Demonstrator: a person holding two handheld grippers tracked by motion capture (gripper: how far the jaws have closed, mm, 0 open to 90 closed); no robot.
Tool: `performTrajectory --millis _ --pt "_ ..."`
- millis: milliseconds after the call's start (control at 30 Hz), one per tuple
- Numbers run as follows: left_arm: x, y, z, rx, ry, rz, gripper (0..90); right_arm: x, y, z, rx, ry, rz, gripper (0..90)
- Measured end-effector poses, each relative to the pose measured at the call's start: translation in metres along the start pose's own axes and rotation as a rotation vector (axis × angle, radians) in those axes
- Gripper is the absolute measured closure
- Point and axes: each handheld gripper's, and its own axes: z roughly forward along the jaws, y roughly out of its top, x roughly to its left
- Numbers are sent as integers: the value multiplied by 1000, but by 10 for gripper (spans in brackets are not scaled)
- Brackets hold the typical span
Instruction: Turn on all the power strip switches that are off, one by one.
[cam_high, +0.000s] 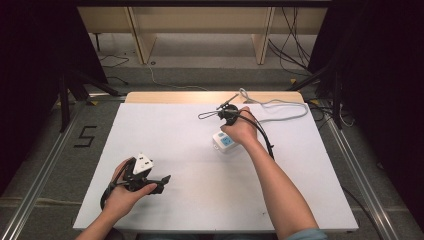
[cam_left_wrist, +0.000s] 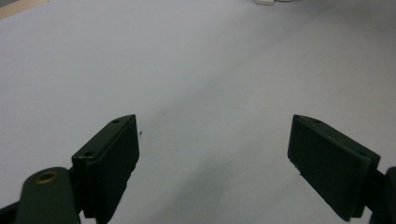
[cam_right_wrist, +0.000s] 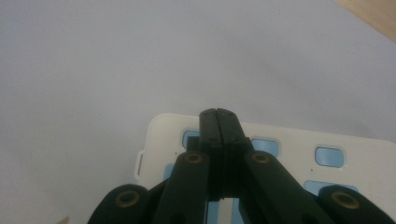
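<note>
My left gripper (cam_left_wrist: 212, 154) gapes over bare tabletop (cam_left_wrist: 210, 70); right gripper (cam_right_wrist: 219, 122) is clenched empty above the white power strip (cam_right_wrist: 289, 140).

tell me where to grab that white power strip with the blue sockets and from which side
Probably across the two long side walls of the white power strip, coming straight down from above. It lies flat on the white table cover, so its top is too broad to pinch. The right gripper, jaws pressed together, must open first.
</note>
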Motion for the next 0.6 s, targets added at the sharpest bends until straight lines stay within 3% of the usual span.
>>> performTrajectory --millis 367,467,600 --pt "1 0 0 -2 0 -11 165 -5 -19 -11 -57 24 15 812" --pt "1 0 0 -5 0 -14 165 -6 -28 -15 -62 29 18 773" --pt "2 -1 0 -4 2 -18 165 -10 -46 -24 -110 54 45 710"
